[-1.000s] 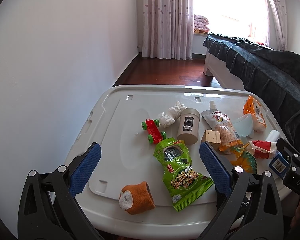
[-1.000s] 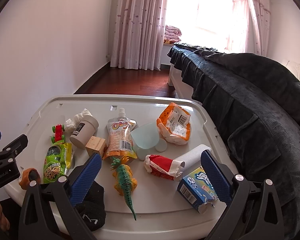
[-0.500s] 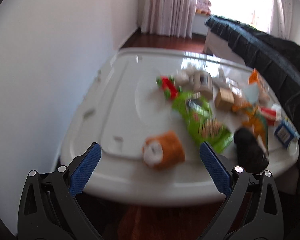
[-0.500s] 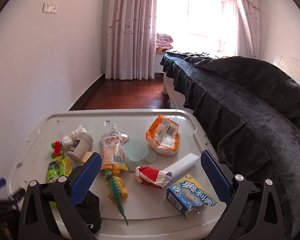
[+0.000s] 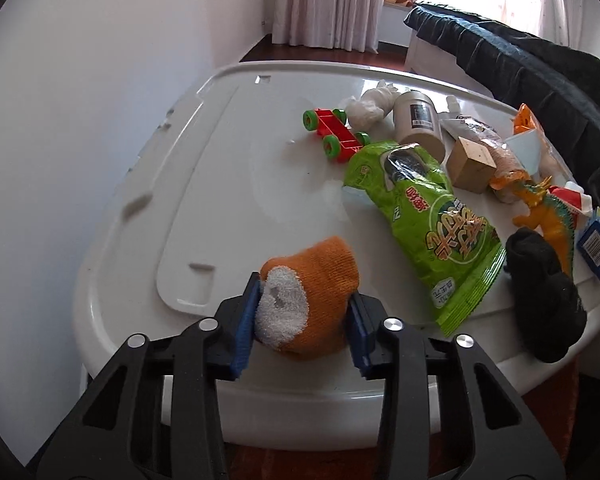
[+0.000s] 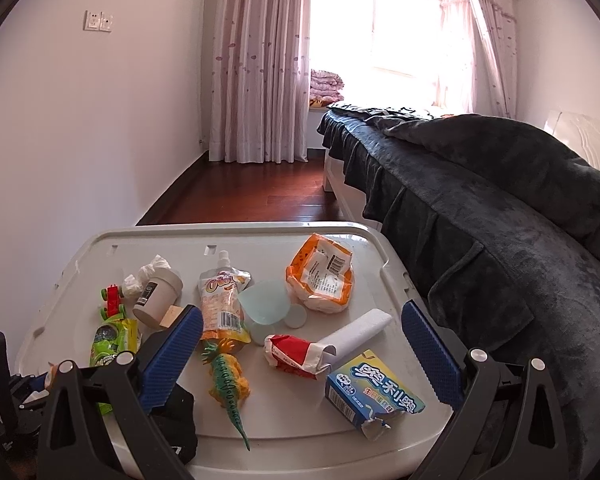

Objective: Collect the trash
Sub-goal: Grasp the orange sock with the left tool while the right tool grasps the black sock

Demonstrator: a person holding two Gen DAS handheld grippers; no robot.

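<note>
My left gripper (image 5: 302,316) is shut on an orange and white rolled sock (image 5: 308,292) at the near edge of the white lid table (image 5: 204,184). A green snack bag (image 5: 428,216) lies just right of it, with a black sock (image 5: 540,292) further right. My right gripper (image 6: 300,344) is open and empty, above the table's near right part. Under it lie a red wrapper (image 6: 296,354), a white tube (image 6: 360,330) and a blue biscuit box (image 6: 374,394). An orange bag (image 6: 320,276) and a drink pouch (image 6: 222,300) lie beyond.
A red toy car (image 5: 334,134), crumpled tissue (image 5: 370,102), beige cup (image 5: 418,122), wooden block (image 5: 470,164) and toy dinosaur (image 6: 228,380) also sit on the table. A white wall is at the left, and a dark-covered bed (image 6: 480,200) at the right.
My left gripper moved down and forward to the orange sock and shut on it. The right gripper rose and tilted slightly, still open.
</note>
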